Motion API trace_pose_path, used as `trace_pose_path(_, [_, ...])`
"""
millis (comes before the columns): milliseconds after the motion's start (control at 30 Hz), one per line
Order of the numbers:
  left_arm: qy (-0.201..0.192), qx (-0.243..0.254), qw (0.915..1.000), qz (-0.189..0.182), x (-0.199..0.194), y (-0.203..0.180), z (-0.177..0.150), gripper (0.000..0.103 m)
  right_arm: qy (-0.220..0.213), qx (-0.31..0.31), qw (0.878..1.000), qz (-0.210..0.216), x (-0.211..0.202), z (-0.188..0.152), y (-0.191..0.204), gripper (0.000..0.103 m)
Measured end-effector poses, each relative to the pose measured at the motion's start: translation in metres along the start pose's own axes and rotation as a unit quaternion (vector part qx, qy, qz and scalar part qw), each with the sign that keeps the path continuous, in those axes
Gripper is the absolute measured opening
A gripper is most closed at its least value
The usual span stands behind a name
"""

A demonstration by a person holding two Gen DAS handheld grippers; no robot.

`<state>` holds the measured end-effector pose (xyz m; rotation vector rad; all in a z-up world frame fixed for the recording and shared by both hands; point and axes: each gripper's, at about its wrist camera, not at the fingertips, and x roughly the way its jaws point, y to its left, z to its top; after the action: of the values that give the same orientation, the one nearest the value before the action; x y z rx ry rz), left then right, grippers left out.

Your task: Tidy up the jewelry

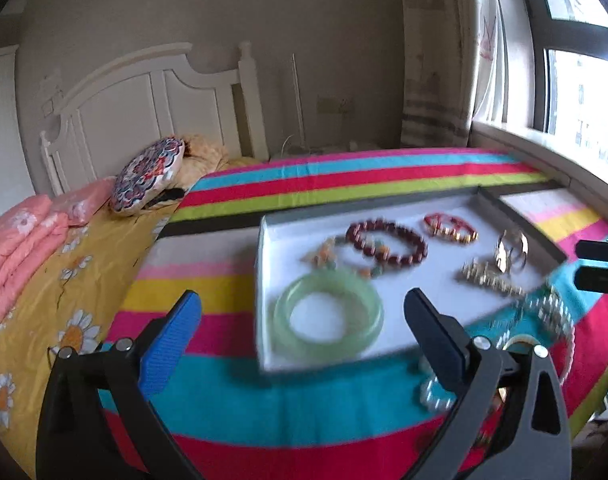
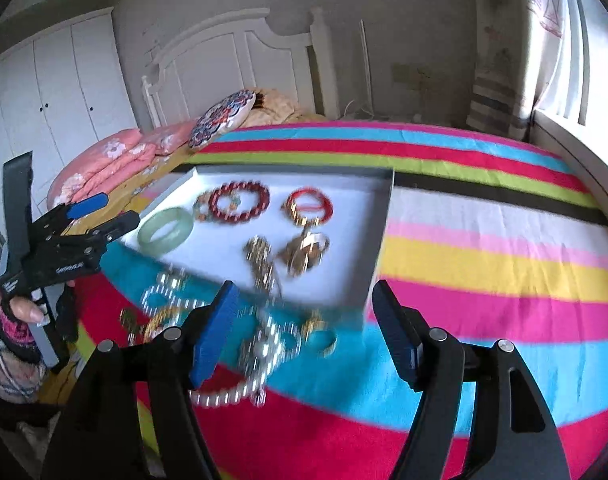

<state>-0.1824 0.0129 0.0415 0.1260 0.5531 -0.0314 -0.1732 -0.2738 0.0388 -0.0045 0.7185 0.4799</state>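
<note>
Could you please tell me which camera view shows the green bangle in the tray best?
The left wrist view: the green bangle lies large and whole in the tray, just beyond the open left gripper. The right wrist view shows it smaller, at the tray's left edge.

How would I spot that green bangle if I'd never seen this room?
Find the bed's striped blanket, then the shallow white tray on it. The green bangle lies in the tray's corner: one smooth, pale, translucent ring, while its neighbours are beaded or metallic.

Bracelets (image 2: 239, 202) in tray (image 2: 378, 240), loose jewelry (image 2: 259, 344) before it
</note>
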Motion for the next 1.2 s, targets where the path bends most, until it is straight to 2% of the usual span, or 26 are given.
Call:
trace_pose_path(233, [0.017, 0.025, 0.9994, 0.019, 0.001, -0.001, -0.018, 0.100, 0.037, -0.015, 0.999, 0.017, 0.011, -0.021, 0.015, 0.067])
trace_pose_path(300, [0.020, 0.021, 0.9994, 0.018, 0.002, 0.001, -0.018, 0.100, 0.039, -0.018, 0.999, 0.021, 0.013, -0.022, 0.019, 0.063])
trace_pose_path(367, [0.025, 0.021, 0.9993, 0.017, 0.006, 0.001, -0.018, 0.100, 0.041, -0.017, 0.999, 0.022, 0.015, -0.021, 0.021, 0.053])
trace_pose_path(500, [0.032, 0.016, 0.9993, 0.013, 0.010, 0.003, -0.017, 0.100, 0.042, -0.012, 0.999, 0.025, 0.017, -0.023, 0.020, 0.044])
trace_pose_path(633, [0.035, 0.008, 0.9993, 0.006, 0.012, 0.005, -0.017, 0.100, 0.038, -0.014, 0.999, 0.026, 0.017, -0.022, 0.022, 0.030])
trace_pose_path(733, [0.035, 0.005, 0.9994, 0.004, 0.012, 0.006, -0.018, 0.100, 0.041, -0.023, 0.999, 0.020, 0.018, -0.024, 0.026, 0.029])
trace_pose_path(833, [0.034, 0.005, 0.9994, 0.004, 0.012, 0.006, -0.018, 0.100, 0.034, -0.038, 0.999, 0.004, 0.015, -0.026, 0.030, 0.021])
trace_pose_path(867, [0.035, 0.005, 0.9994, 0.004, 0.012, 0.006, -0.018, 0.100, 0.028, -0.047, 0.998, -0.003, 0.013, -0.027, 0.033, 0.008])
trace_pose_path(967, [0.035, 0.003, 0.9994, 0.005, 0.012, 0.007, -0.017, 0.100, 0.000, -0.078, 0.997, -0.020, 0.001, -0.025, 0.044, 0.009])
trace_pose_path(1133, [0.035, -0.002, 0.9994, 0.004, 0.012, 0.008, -0.018, 0.100, -0.026, -0.072, 0.997, -0.028, -0.010, -0.016, 0.042, 0.009])
trace_pose_path(1200, [0.037, -0.005, 0.9993, 0.000, 0.012, 0.009, -0.017, 0.100, -0.033, -0.058, 0.998, -0.006, -0.017, -0.011, 0.039, 0.009])
